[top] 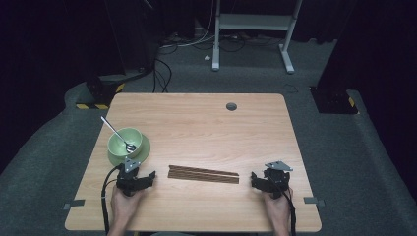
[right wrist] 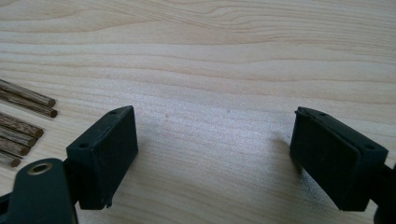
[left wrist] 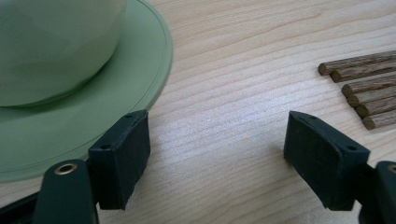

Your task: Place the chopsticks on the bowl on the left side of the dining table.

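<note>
We see left gripper (top: 147, 178) and right gripper (top: 256, 180) jaws wide, empty, resting on table (top: 206, 123). Wooden sticks (top: 203, 174) between them; green bowl (top: 125, 142) at left gripper's 12 o'clock.

I sit at a light wooden table (top: 206, 123) with a round cable hole (top: 231, 106), on grey carpet (top: 373, 162), facing a dark room where a white metal stand (top: 253, 29), loose cables (top: 162, 73) and black-and-yellow hazard-striped bases (top: 101, 96) rest.
</note>
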Demonstrator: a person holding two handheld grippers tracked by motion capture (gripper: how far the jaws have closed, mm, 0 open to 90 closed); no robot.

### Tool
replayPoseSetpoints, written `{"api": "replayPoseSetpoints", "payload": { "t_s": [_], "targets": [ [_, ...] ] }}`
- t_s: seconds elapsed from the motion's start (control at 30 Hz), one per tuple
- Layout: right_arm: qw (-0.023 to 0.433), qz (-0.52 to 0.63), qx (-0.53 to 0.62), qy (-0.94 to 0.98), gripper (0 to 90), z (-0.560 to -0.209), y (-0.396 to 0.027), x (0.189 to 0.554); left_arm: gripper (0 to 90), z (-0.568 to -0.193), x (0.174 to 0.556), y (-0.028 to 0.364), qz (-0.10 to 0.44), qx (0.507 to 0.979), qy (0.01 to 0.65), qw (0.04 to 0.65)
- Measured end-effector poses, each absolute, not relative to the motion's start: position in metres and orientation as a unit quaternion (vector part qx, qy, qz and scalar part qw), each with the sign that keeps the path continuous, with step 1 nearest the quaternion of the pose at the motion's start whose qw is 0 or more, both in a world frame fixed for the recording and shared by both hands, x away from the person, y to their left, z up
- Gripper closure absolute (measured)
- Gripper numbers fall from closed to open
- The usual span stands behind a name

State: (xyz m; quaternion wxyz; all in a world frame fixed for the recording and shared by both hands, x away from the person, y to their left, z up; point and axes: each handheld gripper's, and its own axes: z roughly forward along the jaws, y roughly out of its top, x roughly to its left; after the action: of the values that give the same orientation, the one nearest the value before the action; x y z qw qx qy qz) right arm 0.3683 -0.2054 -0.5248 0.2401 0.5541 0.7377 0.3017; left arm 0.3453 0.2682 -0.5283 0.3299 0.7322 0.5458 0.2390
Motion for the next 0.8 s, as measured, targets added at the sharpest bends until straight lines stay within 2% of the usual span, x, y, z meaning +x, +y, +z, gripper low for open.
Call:
{"api": "replayPoseSetpoints", "payload": {
  "t_s": [0.8],
  "targets": [
    [0.240,0.304,0.552,0.739,16.2,-0.5248,-0.2051,0.3673,21.4,-0.5270,0.3449,0.2653,0.235,0.732,0.542,0.338]
  ]
}}
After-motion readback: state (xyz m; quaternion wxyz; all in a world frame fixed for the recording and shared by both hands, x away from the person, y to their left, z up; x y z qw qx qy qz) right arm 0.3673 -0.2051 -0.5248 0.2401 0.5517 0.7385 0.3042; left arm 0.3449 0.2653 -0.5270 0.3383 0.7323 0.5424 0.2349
